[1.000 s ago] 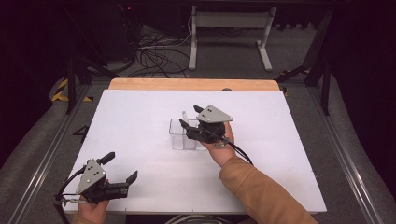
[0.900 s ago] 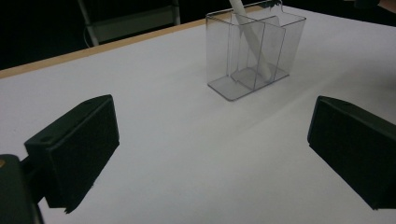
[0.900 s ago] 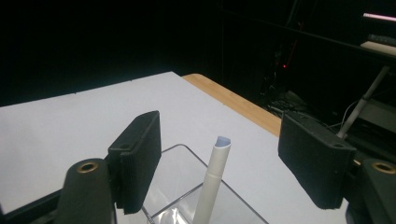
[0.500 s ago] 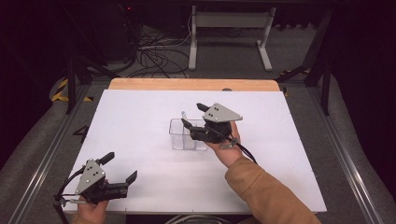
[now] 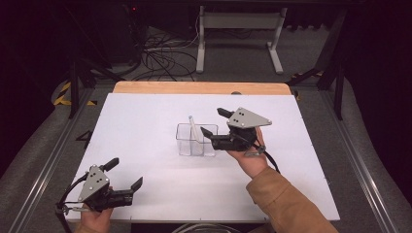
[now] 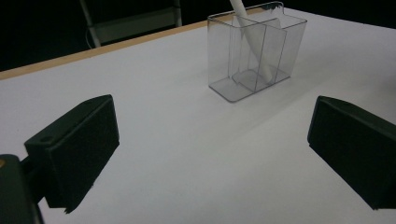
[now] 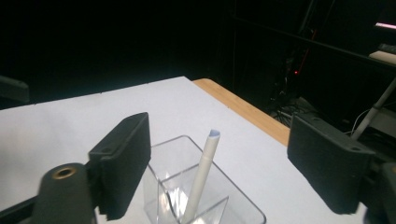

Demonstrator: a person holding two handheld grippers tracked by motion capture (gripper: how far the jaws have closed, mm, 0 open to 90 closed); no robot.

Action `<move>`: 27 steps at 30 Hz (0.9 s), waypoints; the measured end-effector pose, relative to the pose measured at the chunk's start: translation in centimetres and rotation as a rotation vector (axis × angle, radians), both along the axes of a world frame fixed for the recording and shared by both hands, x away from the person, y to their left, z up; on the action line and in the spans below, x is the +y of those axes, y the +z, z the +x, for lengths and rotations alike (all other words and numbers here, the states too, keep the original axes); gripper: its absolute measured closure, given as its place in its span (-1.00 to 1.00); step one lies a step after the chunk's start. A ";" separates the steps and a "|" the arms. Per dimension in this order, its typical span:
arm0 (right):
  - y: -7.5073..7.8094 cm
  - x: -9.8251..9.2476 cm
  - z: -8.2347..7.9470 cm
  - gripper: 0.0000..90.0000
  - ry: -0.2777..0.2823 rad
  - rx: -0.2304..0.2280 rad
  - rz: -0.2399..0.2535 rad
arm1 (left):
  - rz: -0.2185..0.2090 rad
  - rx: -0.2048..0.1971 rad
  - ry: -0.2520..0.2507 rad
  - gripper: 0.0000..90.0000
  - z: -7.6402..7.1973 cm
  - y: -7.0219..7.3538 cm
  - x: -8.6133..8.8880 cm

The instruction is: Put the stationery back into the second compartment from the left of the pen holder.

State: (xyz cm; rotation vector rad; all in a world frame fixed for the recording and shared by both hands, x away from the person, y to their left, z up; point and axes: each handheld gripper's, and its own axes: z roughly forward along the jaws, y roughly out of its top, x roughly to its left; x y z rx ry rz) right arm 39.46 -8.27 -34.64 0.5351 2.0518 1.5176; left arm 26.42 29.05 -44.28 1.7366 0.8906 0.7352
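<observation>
No legible text or markings.

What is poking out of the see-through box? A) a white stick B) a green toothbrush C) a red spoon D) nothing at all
A: a white stick leans inside the clear box, its tip rising above the rim.
</observation>
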 end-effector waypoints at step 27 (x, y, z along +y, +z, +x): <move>-4.1 -9.5 -3.6 -0.94 -0.008 0.028 -0.003 | -0.016 0.001 0.003 -0.94 0.0 0.0 -0.1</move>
